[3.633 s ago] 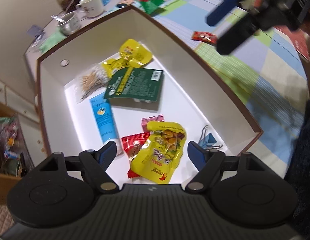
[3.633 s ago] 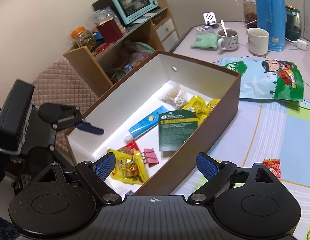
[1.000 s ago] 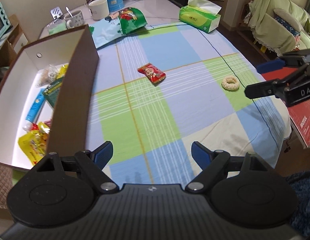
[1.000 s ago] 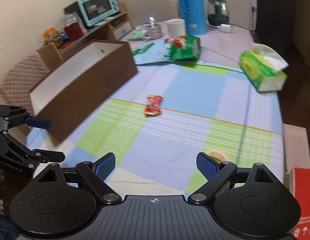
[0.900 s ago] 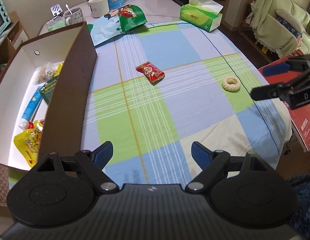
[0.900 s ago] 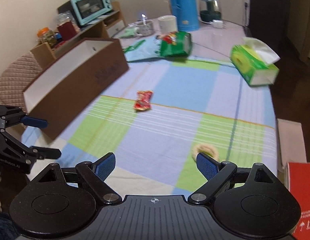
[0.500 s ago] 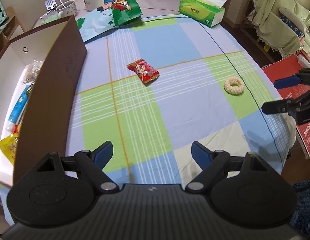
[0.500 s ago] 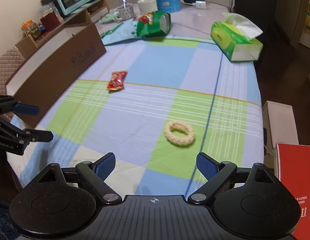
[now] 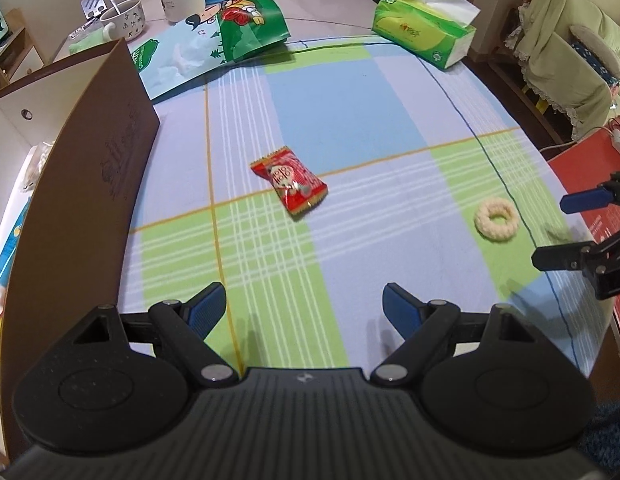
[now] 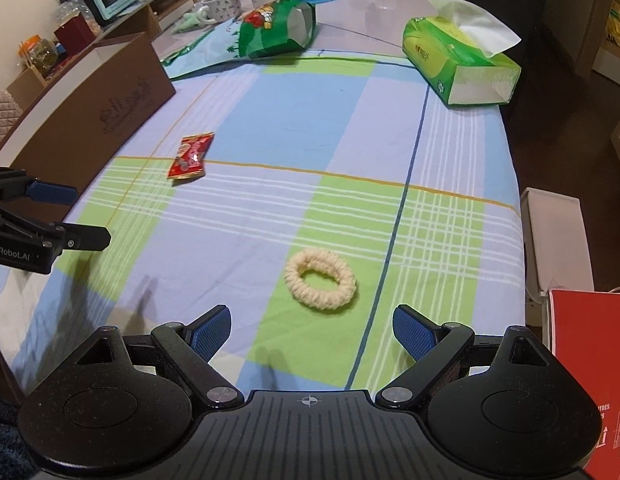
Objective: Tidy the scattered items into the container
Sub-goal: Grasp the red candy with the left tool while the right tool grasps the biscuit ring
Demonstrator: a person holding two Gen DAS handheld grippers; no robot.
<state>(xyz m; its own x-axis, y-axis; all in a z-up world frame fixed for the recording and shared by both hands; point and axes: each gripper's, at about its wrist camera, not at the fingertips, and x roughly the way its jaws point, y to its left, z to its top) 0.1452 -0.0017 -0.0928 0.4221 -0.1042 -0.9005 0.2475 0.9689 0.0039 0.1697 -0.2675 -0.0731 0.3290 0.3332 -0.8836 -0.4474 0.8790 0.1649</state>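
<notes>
You were between pickups, both grippers empty and lined up on the last two loose items.

Your right gripper hung with its jaws spread wide just short of the cream hair tie, which lay flat on a green check of the desk cloth. Your left gripper was equally wide open and carrying nothing, facing the red snack packet lying near the brown box, which already held several items. By my reading, the next move asked you to lower the right gripper over the tie's near rim, pinch one side of the soft loop, then carry it across to the box.
</notes>
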